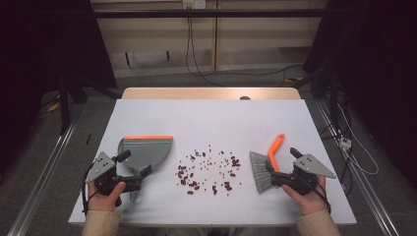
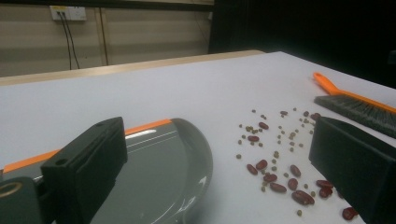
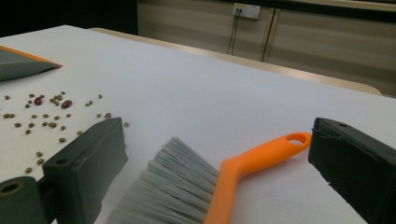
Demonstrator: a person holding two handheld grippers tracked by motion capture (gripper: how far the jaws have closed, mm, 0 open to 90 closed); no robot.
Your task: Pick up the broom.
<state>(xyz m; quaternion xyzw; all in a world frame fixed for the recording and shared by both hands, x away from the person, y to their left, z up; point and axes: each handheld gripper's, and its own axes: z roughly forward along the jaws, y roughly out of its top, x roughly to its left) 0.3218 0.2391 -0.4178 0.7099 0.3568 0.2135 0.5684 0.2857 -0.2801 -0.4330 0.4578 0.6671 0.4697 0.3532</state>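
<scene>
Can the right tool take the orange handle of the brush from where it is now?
Probably yes. The right tool is open and the brush lies between its jaws, handle toward the far side. Nothing lies over the handle; the beans are off to the side.

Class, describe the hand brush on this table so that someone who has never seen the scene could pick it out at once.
Start at the white table and find the scattered beans in the middle near the front. Just right of them, between the open fingers of the right gripper, lies the brush. Unlike the grey dustpan on the left, it has grey bristles and a curved orange handle.
</scene>
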